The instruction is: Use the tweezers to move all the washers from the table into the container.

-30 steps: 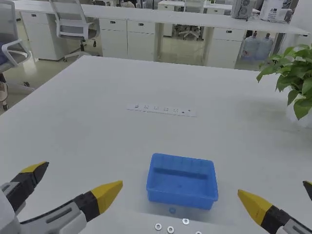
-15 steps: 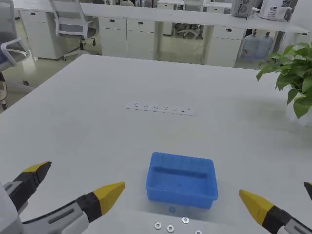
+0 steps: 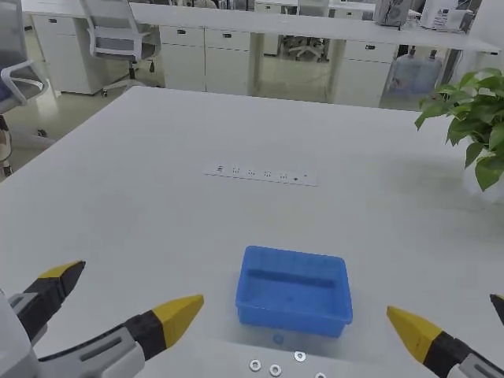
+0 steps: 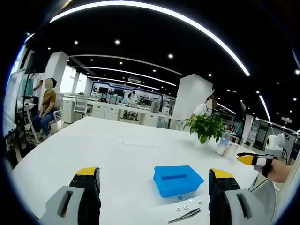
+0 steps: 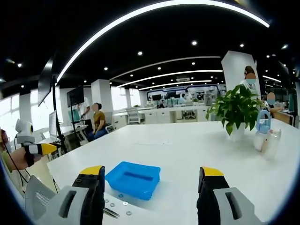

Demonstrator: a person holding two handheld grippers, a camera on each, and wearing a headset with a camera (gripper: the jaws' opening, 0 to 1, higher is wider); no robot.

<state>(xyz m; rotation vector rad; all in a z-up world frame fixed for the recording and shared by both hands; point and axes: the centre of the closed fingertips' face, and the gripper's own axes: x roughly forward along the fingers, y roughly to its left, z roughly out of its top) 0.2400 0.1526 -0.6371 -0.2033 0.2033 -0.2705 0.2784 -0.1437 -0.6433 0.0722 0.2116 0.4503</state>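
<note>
Metal washers (image 3: 275, 369), tiny and likely light and slippery, lie at 6 o'clock of the container (image 3: 293, 291) on the worktop (image 3: 157, 220); our left gripper (image 3: 126, 290) and right gripper (image 3: 449, 311) gape empty, so we'd pinch the thin, springy tweezers (image 4: 185, 215) mid-length.

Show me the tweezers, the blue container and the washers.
tweezers (image 4: 185, 216), left gripper view, middle of its arms.
blue container (image 3: 291, 316), head view, front wall.
washers (image 3: 300, 357), head view, one washer of the group by the container.
</note>
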